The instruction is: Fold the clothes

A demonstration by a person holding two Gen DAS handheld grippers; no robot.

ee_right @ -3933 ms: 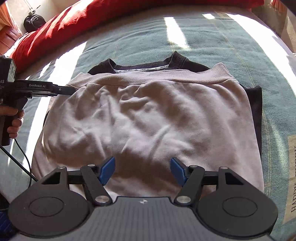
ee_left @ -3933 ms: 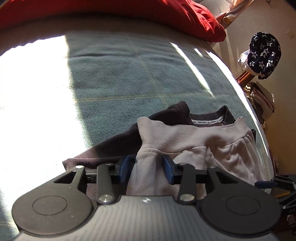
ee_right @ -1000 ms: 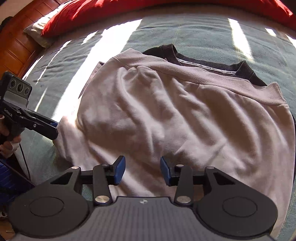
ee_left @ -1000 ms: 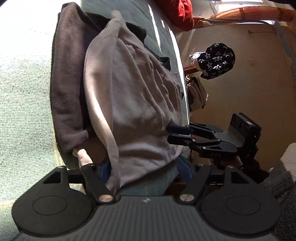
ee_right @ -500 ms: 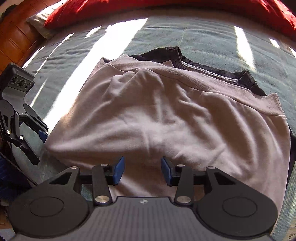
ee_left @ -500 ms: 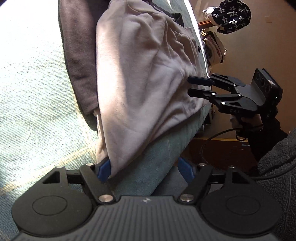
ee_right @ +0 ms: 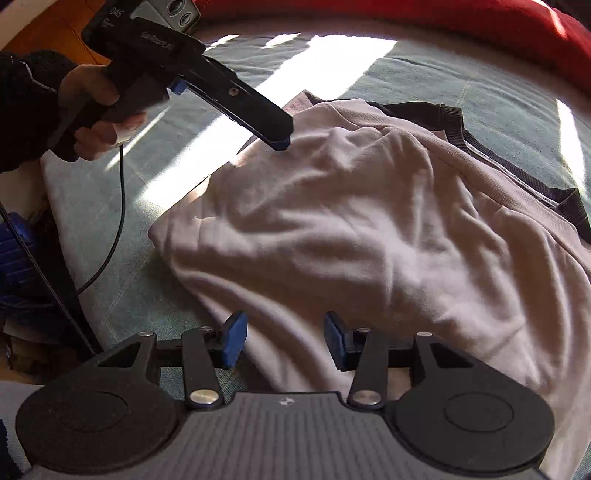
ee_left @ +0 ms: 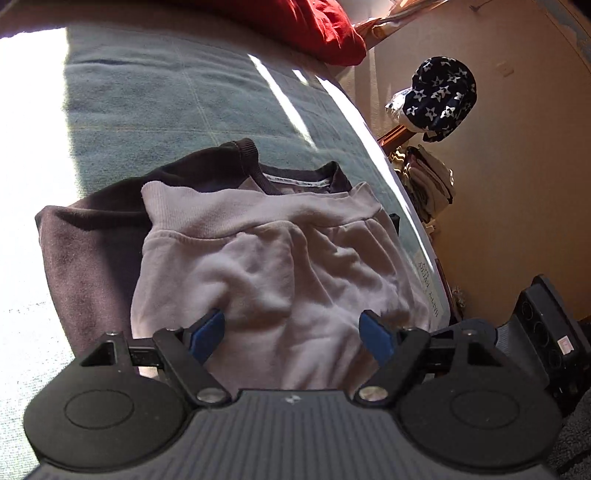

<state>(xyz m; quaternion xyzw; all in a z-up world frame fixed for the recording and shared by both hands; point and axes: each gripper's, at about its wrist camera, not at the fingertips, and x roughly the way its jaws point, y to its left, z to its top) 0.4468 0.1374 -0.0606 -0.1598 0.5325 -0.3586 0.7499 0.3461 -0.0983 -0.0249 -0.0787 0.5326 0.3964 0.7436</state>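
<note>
The pale sweatshirt (ee_right: 369, 229) lay rumpled on top of a dark sweatshirt (ee_left: 85, 258) on the bed (ee_left: 155, 96), both near its edge. I judged I was between folds: the pale one was doubled over but lumpy, so the next move called for smoothing it or catching an edge for another fold. My left hand-held gripper (ee_left: 291, 332) hung over the cloth, its jaws opening, grasping nothing. My right hand-held gripper (ee_right: 282, 339) was also opening, released, above the near hem. I counted two garments, two grippers, one red pillow (ee_left: 314, 26) and one starred cap (ee_left: 439, 96) by the wall.
</note>
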